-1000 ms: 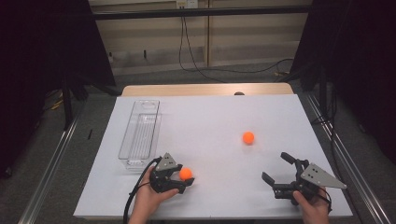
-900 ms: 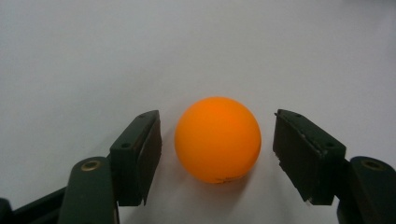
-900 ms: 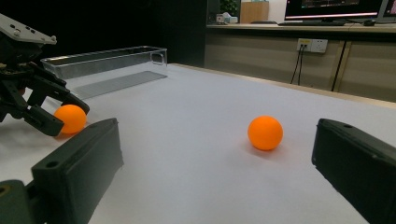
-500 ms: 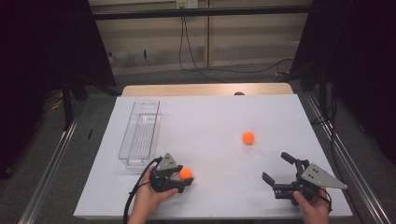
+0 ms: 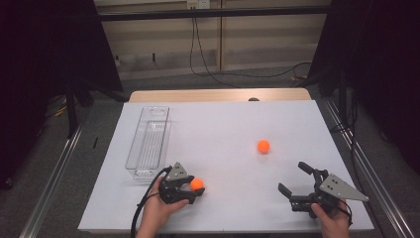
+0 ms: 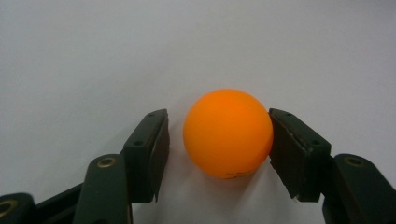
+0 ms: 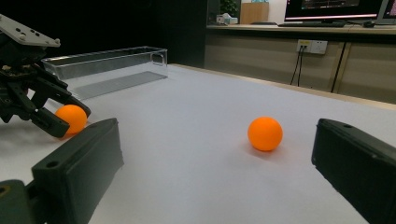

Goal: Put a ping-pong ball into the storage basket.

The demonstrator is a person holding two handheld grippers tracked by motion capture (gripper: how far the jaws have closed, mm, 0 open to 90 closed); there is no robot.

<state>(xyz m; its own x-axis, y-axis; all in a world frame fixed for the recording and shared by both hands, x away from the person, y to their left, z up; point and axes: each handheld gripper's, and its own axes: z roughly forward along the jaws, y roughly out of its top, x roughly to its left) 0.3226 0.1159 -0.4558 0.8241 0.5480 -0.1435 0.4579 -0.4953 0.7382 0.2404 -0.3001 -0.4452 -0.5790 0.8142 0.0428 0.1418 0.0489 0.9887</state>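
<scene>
Nothing moved, left gripper [image 5: 194, 187] around orange ball [image 6: 228, 132], faint unreadable mark

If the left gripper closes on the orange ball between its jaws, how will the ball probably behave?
The orange ball is round and smooth, so it probably rolls or squirts out if squeezed off-centre. One jaw of the left gripper touches it while the other stands apart, so closing may nudge it sideways first. It looks like a light, hollow ball, likely easy to lift.
</scene>
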